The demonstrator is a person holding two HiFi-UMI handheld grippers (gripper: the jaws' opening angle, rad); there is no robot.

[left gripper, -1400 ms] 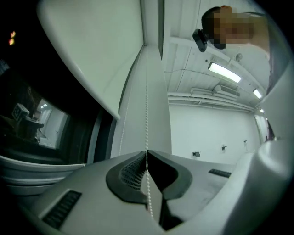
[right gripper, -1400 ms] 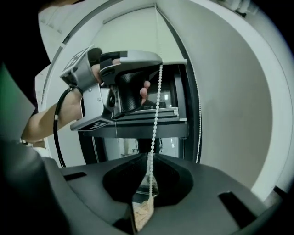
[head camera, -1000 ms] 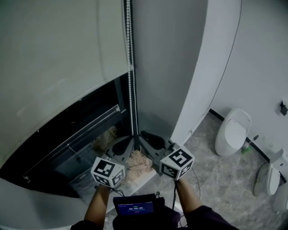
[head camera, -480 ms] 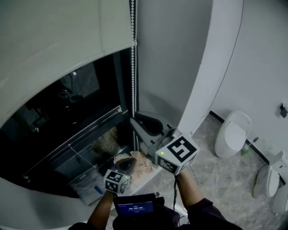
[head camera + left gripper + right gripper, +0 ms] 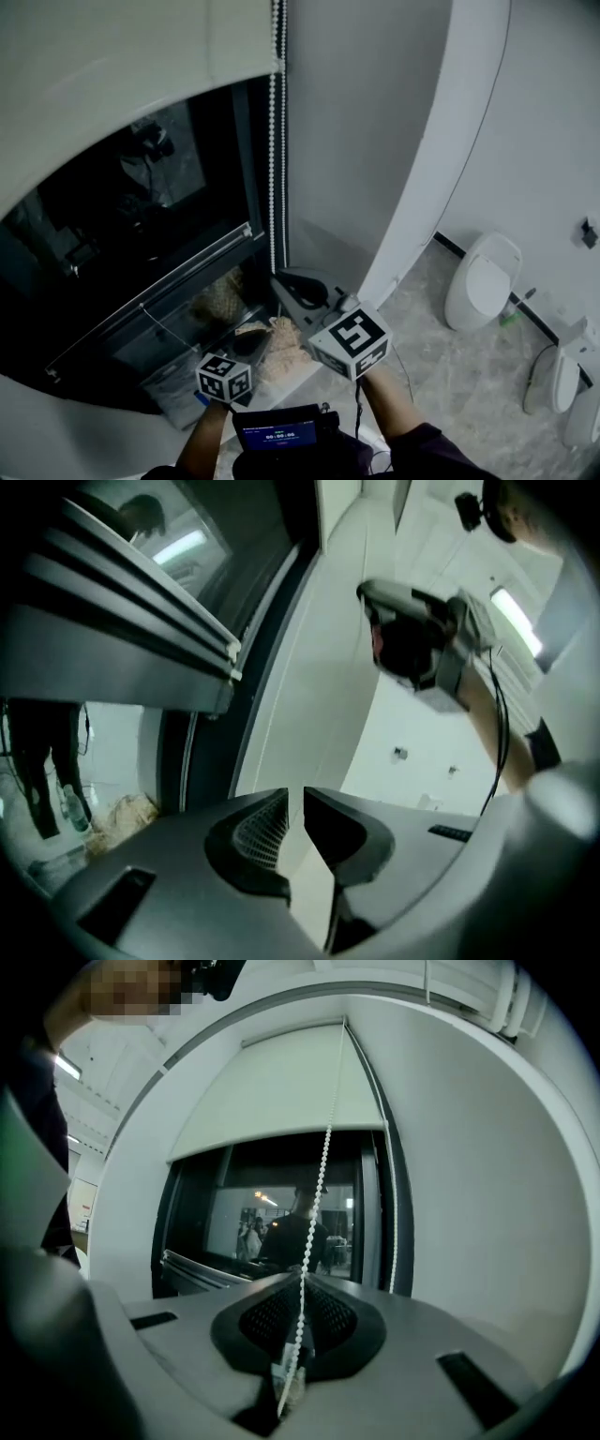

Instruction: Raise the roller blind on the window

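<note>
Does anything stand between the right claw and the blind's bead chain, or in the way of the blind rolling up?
Nothing visible does. The right claw is shut on the white bead chain, which runs straight up. The pale roller blind hangs free over the dark window glass, nothing on its lower edge.

1. Right gripper (image 5: 278, 279) is the higher one. Its nose aims at about 11 o'clock, and the jaws are pinched tight on the bead chain (image 5: 319, 1185).
2. Left gripper (image 5: 251, 341) sits lower, roughly 8 o'clock from the right one, pointing near 1 o'clock. Its jaws are just a crack apart with nothing between them.
3. Left forearm (image 5: 202, 442) and right forearm (image 5: 385, 409) both come in bare from 6 o'clock.
</note>
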